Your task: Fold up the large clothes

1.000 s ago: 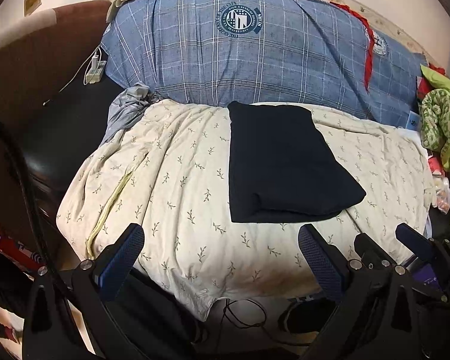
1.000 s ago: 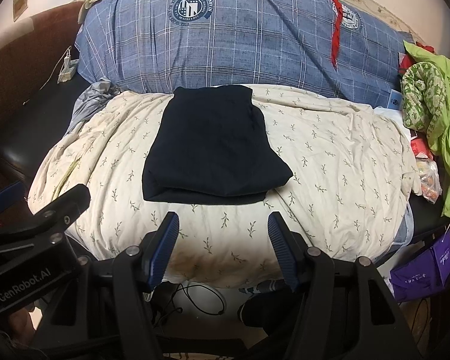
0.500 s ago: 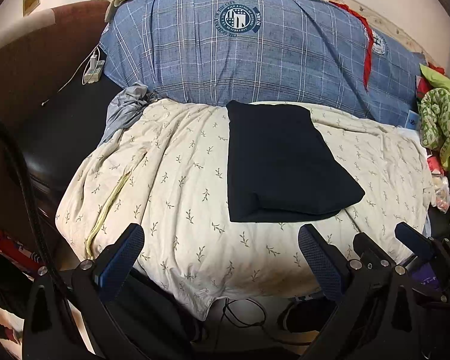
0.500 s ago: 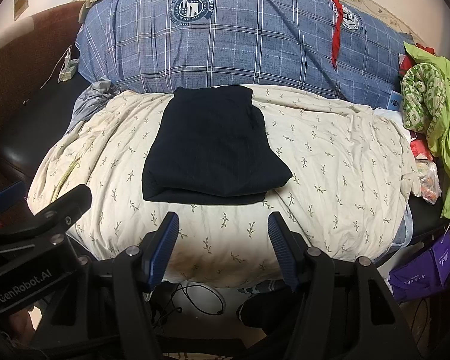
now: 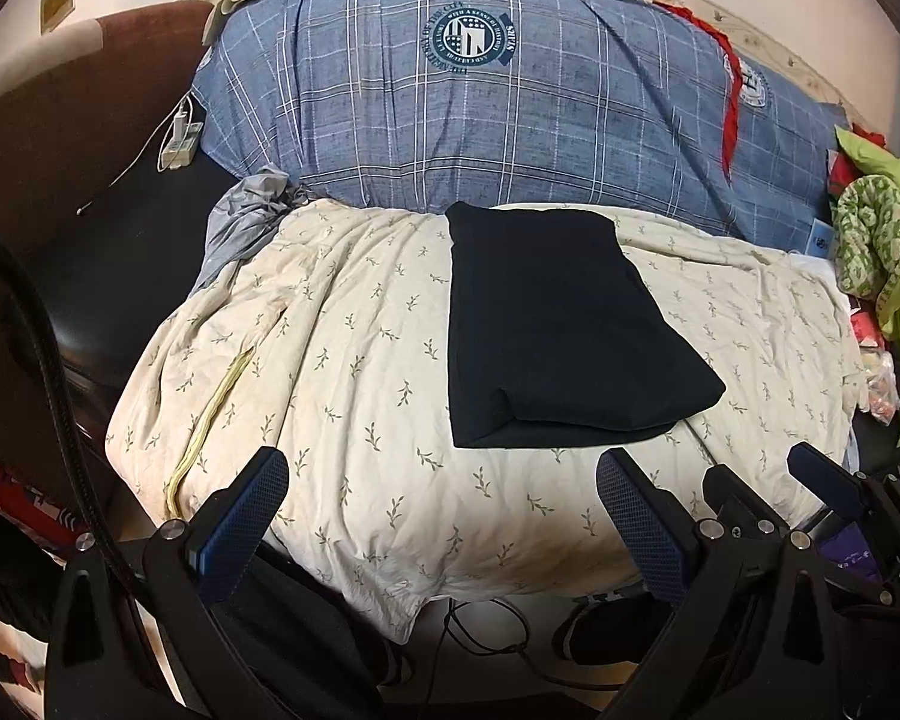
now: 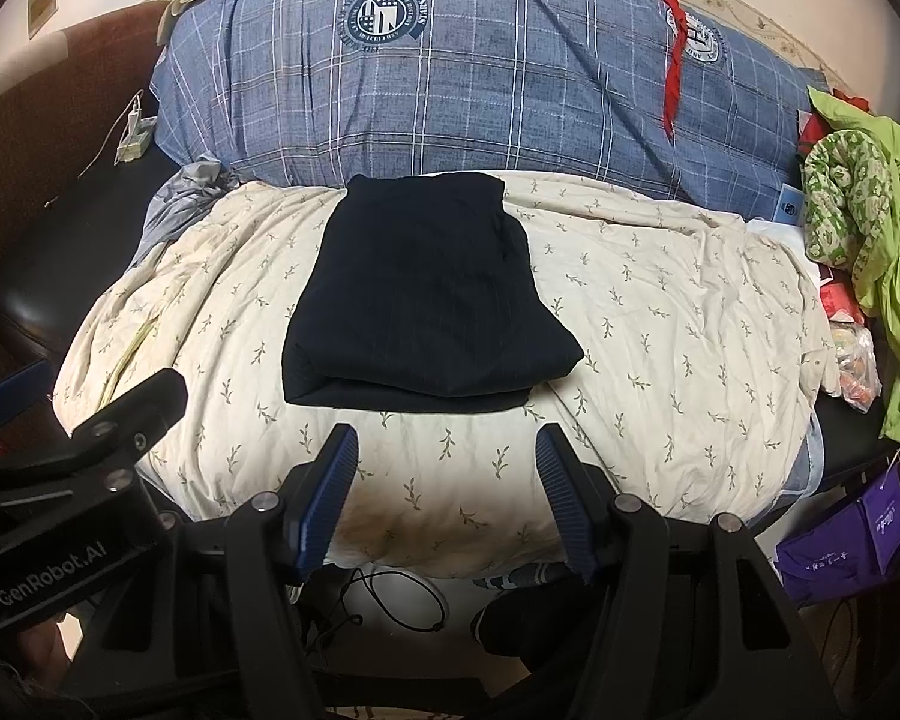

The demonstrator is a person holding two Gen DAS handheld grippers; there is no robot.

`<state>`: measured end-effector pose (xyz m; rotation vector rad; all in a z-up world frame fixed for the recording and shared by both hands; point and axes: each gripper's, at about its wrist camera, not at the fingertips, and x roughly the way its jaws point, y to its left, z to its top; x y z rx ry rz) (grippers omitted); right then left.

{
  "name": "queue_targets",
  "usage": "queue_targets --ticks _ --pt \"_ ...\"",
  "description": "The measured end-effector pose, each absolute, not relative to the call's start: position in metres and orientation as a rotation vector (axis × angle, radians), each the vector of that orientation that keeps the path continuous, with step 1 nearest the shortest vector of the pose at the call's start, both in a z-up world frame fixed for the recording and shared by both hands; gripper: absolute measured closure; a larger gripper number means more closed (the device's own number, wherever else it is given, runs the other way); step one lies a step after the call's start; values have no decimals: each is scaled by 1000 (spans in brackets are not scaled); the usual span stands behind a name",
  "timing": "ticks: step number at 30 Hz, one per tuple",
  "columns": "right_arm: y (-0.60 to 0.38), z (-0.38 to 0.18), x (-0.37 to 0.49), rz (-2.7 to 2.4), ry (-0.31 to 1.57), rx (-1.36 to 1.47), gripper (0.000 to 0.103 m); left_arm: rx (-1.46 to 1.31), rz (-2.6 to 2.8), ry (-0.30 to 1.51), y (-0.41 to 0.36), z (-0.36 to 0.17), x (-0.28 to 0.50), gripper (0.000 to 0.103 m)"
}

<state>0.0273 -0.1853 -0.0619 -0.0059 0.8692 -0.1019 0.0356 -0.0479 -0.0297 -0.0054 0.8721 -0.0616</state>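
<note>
a dark folded garment (image 5: 564,324) is seen lying flat on a cream leaf-print quilt (image 5: 354,360), ahead of both tongs and touched by neither. it is folded into a compact rectangle, with a doubled edge turned toward the tongs.

the left gripper (image 5: 444,516) is held with its blue-padded fingers (image 5: 246,510) spread wide apart, nothing between them; the garment is placed ahead of it and toward its right finger. the right gripper (image 6: 447,498) is likewise held apart and empty, and the garment's near edge is found just beyond its fingertips, roughly centred between them. in the right wrist view the black body of the left gripper is seen at the lower left, beside the right one.

beyond the garment, a blue plaid duvet (image 6: 480,72) with round crests is piled against the wall, and a red strip of cloth (image 6: 669,78) is draped across it. to the right of the tongs, green clothing (image 6: 870,228) is heaped at the quilt's edge, and a purple bag (image 6: 840,534) is seen lower down. to the left, a white charger (image 5: 177,147) is laid on a dark surface. below the tongs, cables (image 6: 390,600) are visible on the floor.
</note>
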Motion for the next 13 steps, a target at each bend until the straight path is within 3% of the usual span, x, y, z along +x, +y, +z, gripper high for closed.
queue_targets --ticks 13 --pt "-201 -59 31 -112 871 -8 40 4 -84 856 -49 -27 38 1"
